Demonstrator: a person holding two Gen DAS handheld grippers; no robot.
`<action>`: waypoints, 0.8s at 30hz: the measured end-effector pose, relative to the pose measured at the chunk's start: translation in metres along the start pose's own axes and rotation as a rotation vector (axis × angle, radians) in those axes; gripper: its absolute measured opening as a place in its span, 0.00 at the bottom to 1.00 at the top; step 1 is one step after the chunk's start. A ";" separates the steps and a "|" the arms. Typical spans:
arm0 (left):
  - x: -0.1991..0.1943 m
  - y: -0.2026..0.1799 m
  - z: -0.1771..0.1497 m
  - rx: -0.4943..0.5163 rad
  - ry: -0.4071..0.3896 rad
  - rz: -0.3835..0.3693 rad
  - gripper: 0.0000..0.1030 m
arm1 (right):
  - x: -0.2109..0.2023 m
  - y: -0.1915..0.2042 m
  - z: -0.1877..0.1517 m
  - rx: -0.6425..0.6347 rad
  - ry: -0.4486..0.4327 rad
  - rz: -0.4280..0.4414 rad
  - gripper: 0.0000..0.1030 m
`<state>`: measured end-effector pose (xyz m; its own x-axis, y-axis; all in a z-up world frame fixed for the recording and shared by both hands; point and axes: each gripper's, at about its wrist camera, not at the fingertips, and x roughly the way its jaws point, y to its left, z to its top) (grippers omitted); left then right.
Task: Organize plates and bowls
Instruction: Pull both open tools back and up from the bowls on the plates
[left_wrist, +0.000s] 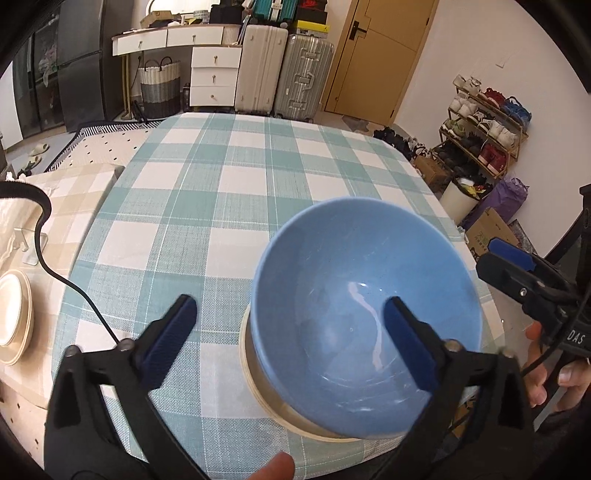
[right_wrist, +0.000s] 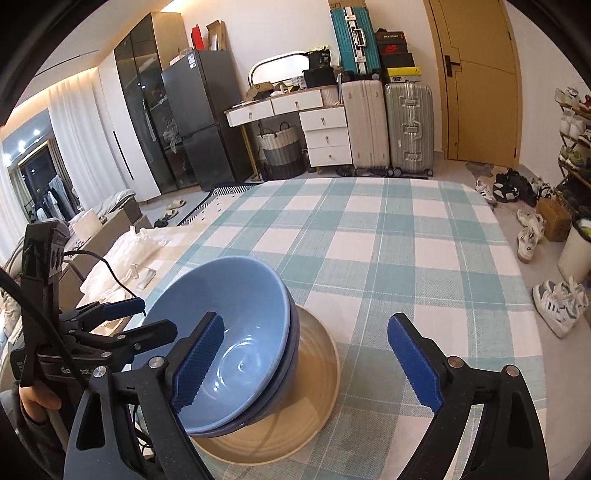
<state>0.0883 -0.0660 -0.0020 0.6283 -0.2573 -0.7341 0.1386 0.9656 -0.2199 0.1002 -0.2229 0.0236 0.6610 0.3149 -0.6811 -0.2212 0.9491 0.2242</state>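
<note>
Near the table's front edge, nested blue bowls (left_wrist: 365, 317) sat tilted on a beige plate (left_wrist: 255, 384).
From the left wrist, the left gripper (left_wrist: 291, 347) gaped around the bowl rim, empty; a nudge might slide the stack. From the right wrist, the right gripper (right_wrist: 306, 365) stood open, bowls (right_wrist: 229, 354) beside its left finger; checked tablecloth (right_wrist: 388, 240) beyond lay bare.

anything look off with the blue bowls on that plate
Yes. The top blue bowl sits tilted in the lower blue bowl rather than nested level, and the pair rests off-centre, toward the left of the beige plate. No chips or spills show.
</note>
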 end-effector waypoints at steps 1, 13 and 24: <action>-0.003 -0.001 0.000 0.003 -0.007 0.003 0.98 | -0.002 0.000 -0.001 0.000 -0.005 0.005 0.89; -0.036 -0.001 -0.006 0.040 -0.128 0.070 0.98 | -0.021 0.010 -0.015 -0.045 -0.111 -0.026 0.89; -0.060 0.008 -0.010 0.057 -0.240 0.131 0.98 | -0.044 0.020 -0.021 -0.106 -0.253 -0.029 0.89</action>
<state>0.0438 -0.0437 0.0335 0.8061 -0.1206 -0.5793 0.0826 0.9924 -0.0916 0.0519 -0.2178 0.0430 0.8233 0.2905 -0.4877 -0.2645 0.9565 0.1233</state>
